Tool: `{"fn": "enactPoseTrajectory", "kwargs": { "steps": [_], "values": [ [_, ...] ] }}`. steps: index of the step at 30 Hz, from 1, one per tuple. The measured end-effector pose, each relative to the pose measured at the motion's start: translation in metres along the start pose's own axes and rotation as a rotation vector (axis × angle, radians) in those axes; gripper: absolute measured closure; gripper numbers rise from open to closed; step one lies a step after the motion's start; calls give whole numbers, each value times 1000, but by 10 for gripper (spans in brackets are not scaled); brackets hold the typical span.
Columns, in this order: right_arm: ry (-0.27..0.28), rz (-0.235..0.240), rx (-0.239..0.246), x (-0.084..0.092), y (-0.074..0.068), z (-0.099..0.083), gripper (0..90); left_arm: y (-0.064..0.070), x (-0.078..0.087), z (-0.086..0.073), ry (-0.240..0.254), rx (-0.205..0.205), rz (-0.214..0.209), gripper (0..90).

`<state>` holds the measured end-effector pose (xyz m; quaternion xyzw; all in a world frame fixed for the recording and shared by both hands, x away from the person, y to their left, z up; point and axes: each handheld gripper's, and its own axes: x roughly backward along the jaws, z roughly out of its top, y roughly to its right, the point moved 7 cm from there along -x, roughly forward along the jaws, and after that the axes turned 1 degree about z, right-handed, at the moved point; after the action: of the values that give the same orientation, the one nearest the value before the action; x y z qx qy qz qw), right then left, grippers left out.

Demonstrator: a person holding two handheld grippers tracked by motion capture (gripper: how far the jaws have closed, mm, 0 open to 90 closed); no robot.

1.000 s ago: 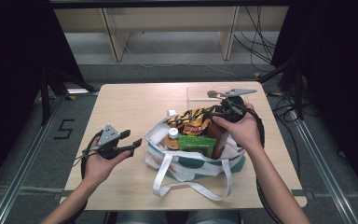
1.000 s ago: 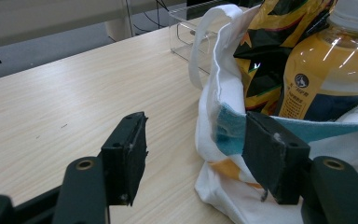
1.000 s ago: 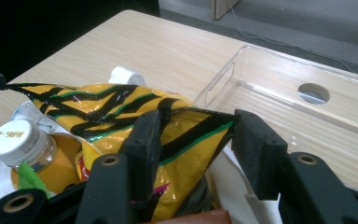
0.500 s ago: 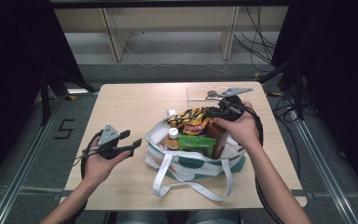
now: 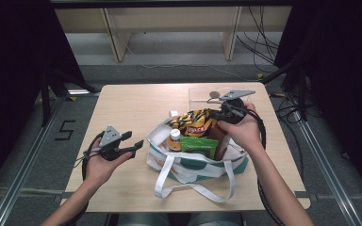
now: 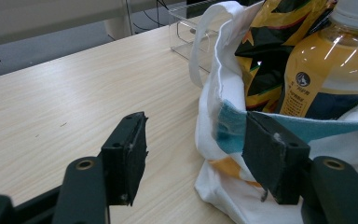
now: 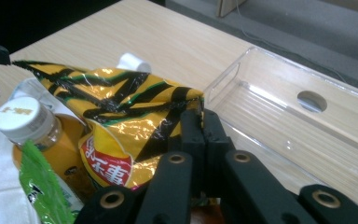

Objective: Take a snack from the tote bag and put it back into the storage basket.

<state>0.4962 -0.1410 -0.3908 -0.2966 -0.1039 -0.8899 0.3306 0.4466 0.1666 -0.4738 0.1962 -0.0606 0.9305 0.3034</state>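
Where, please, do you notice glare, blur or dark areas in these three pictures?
High view: the table is evenly lit, the surroundings fall into darkness. Left gripper view: highlights glint on the orange drink bottle; the near jaws look soft. Right gripper view: the yellow snack bag shines with reflections, and the clear plastic tray catches light along its rim.

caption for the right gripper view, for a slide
Right gripper shut on the edge of a yellow snack bag beside a clear tray.

The high view looks forward and down on the whole table (image 5: 136,108), tote bag (image 5: 188,167) at centre frame. The left gripper view sits low and close beside the bag. The right gripper view looks closely over the yellow snack bag (image 7: 121,121), shared with both others.
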Motion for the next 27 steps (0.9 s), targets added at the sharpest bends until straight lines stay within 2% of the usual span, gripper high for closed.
{"fn": "enactPoseTrajectory", "kwargs": {
  "steps": [1, 3, 6, 9, 10, 11, 12, 13, 15, 16, 19, 20, 23, 27],
  "values": [
    [15, 4, -12, 0, -2, 1, 900, 0, 0, 0, 0, 1, -1, 393],
    [45, -8, 0, 2, -3, 3, 900, 0, 0, 0, -1, 1, 0, 393],
    [59, -5, 18, 6, -3, 6, 900, 0, 0, 0, -1, -1, 0, 393],
    [94, -10, -18, 9, -7, 9, 900, 0, 0, 0, 0, 0, 0, 394],
    [103, -13, 1, 11, -6, 11, 900, 0, 0, 0, -1, 0, 0, 394],
    [109, -6, -8, 12, -8, 11, 900, 0, 0, 0, -1, 0, 0, 393],
    [114, -1, 10, 13, -8, 12, 900, 0, 0, -1, -2, -1, 0, 393],
    [131, -18, 6, 15, -8, 14, 900, 0, 0, -1, -3, 0, 0, 394],
    [130, -11, 11, 17, -8, 14, 900, 1, -1, -1, -3, -1, -1, 394],
    [145, -20, -8, 17, -9, 14, 900, 1, -1, -1, -3, -3, -2, 394],
    [162, -15, -8, 20, -7, 15, 900, 1, -1, -1, -4, -4, -2, 394],
    [168, -21, -13, 21, -7, 15, 900, 1, -1, -1, -3, 8, -1, 394],
    [193, -27, -18, 24, -8, 17, 900, 1, -1, -1, -4, -3, -2, 394],
    [240, -32, -6, 29, -8, 22, 900, 1, -1, -1, -3, -4, -4, 394]
  ]
}}
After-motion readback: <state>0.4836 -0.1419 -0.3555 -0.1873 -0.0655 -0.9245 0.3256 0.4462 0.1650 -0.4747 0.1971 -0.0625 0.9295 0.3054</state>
